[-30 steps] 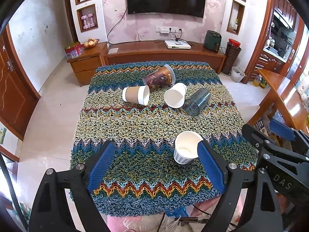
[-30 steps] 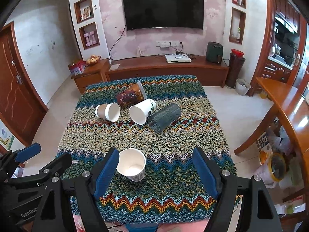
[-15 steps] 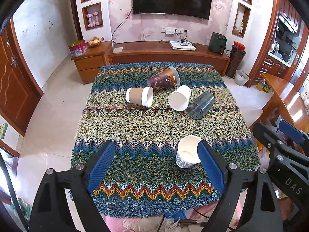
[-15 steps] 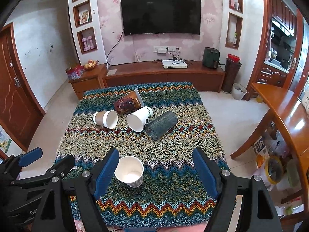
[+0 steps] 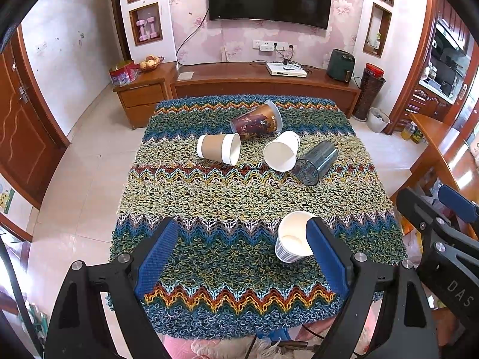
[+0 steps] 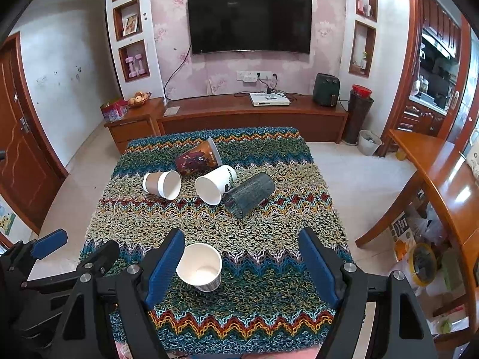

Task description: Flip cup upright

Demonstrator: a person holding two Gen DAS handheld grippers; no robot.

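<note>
Both tools hang above the near edge of the desk (image 5: 191,197), side by side and level, each pointing forward across the knitted zigzag cloth (image 6: 269,272) that covers it. The left tool (image 5: 239,257) has its blue pads spread wide apart and grips nothing. The right tool (image 6: 242,264) is likewise spread wide with nothing between the pads in contact.

Near the near edge, roughly midway along it, a white striped paper cup (image 6: 200,267) stands upright, mouth up. In the right wrist view it sits just beside the right tool's left pad; whether they touch I cannot tell. In the left wrist view the same cup (image 5: 292,240) shows partly behind the left tool's right pad.

Farther on, around the middle of the desk, four cups lie on their sides in a loose cluster: a brown-sleeved paper cup (image 5: 219,150) to the left, a plain white paper cup (image 5: 281,155) beside it, and a dark translucent tumbler (image 5: 314,163) touching the white one on the right. Behind them, toward the far edge, lies a printed brown cup (image 5: 257,121).
</note>
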